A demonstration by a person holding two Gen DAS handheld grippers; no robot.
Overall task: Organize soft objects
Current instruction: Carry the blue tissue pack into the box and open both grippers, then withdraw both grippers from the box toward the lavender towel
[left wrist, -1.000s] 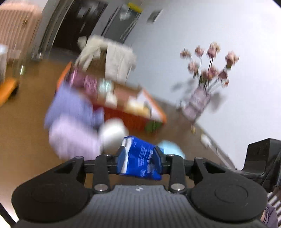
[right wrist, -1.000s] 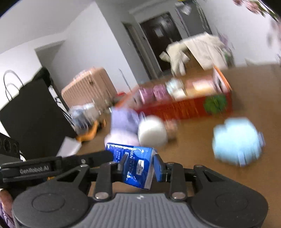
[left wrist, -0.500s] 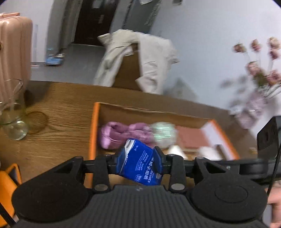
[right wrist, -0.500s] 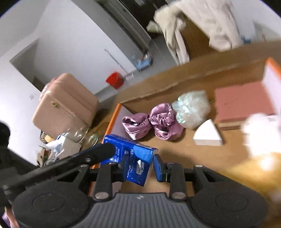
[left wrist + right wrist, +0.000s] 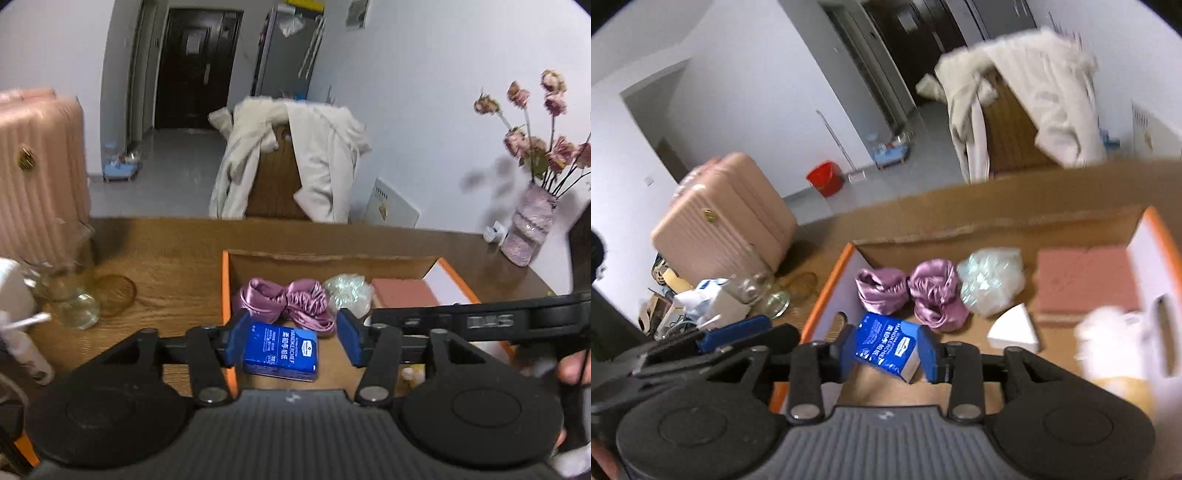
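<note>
words on the blue pack
the blue tissue pack (image 5: pixel 280 349) has white letters that say "handkerchief"; the smaller print on it is too tiny to read.

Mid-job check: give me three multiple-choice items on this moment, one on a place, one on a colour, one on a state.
1. Where does the tissue pack lie?
A. in the orange-edged box
B. beside the vase
C. on the suitcase

2. What colour are the satin scrunchies?
A. green
B. purple
C. yellow

3. How does the left gripper stand?
A. clamped on the pack
B. jaws apart, right pad clear of the pack
C. out of view

Answers: A, the pack rests inside the box; B, purple satin; B, a gap shows while the jaws are opening.
</note>
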